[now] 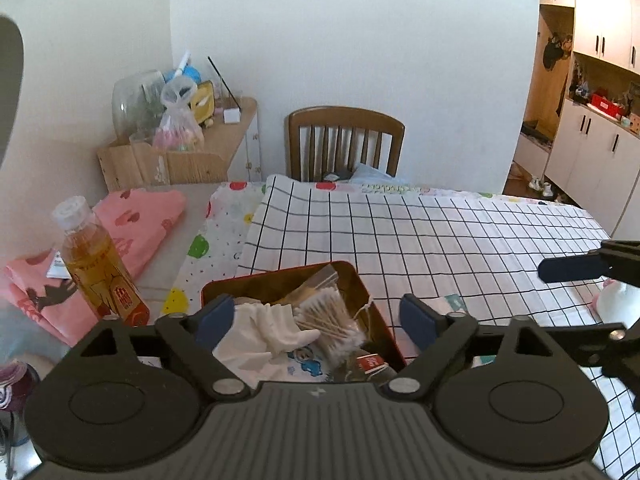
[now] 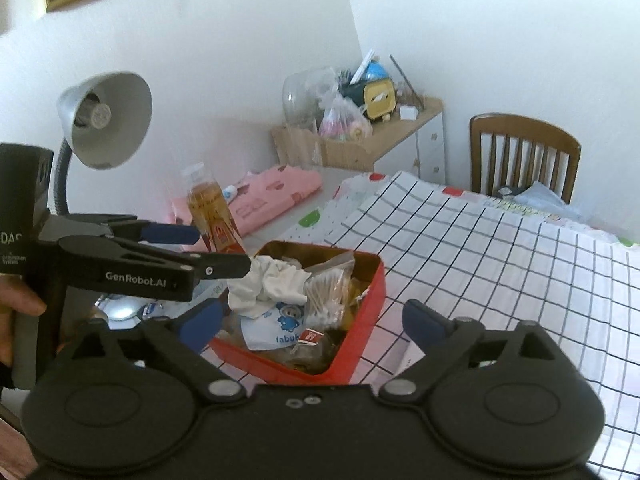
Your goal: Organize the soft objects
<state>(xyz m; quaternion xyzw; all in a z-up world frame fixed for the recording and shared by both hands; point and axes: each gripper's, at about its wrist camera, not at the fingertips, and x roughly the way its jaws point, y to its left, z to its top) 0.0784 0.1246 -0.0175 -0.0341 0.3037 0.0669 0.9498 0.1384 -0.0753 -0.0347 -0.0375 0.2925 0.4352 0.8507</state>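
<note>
The left gripper [image 1: 320,322] hangs with its blue-padded fingers [image 1: 416,320] spread wide, gripping nothing. The right gripper [image 2: 312,322] is likewise spread and empty. A bare hand [image 2: 18,312] holds the left gripper's handle.

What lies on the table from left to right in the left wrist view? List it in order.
Pink cloth → tea bottle → red tin with the white glove and cotton swabs inside → checked cloth → right gripper at the far right.
</note>
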